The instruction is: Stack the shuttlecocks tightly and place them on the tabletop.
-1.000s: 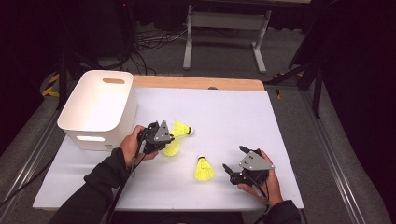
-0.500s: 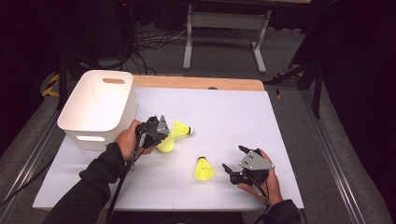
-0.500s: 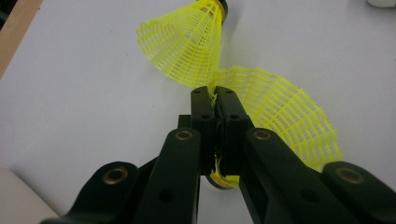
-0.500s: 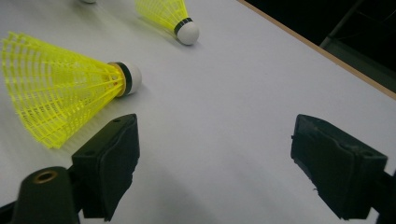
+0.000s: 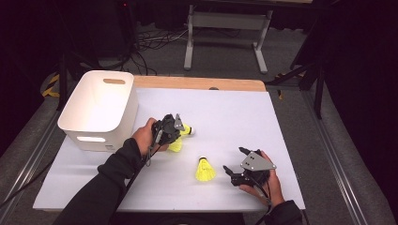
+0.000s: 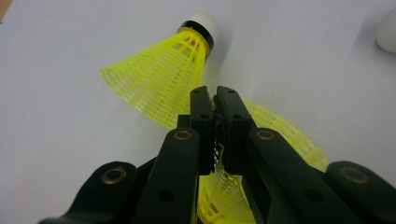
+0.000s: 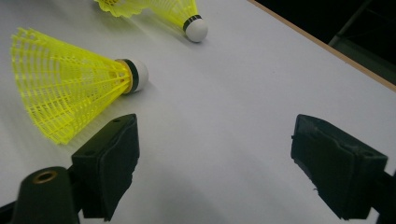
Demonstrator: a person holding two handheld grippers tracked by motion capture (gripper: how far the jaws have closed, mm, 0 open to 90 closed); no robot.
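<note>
Broadly, the white-topped table (image 5: 291, 140) carries a white plastic bin with handle slots (image 5: 101, 110) at its far left corner, standing open-mouthed, probably so the shuttlecocks can be dropped in from above. Just beside the bin's near right corner, the left gripper (image 5: 176, 127) has its jaws shut on the mesh skirt of a yellow plastic shuttlecock (image 6: 280, 135), pinching the net's thin edge rather than the rounded cork, which likely gives a surer hold. A second yellow shuttlecock with a white cork tip (image 6: 163, 74) lies touching or just beside the held one; the high view blurs the two together, so I cannot tell which. Nearer the person, a third yellow shuttlecock (image 5: 205, 169) lies on its side, with the right gripper (image 5: 233, 161) just beside it, jaws spread wide. The left gripper view alone shows the pinched mesh; the right gripper view (image 7: 210, 154) shows the gap between jaw and skirt.
</note>
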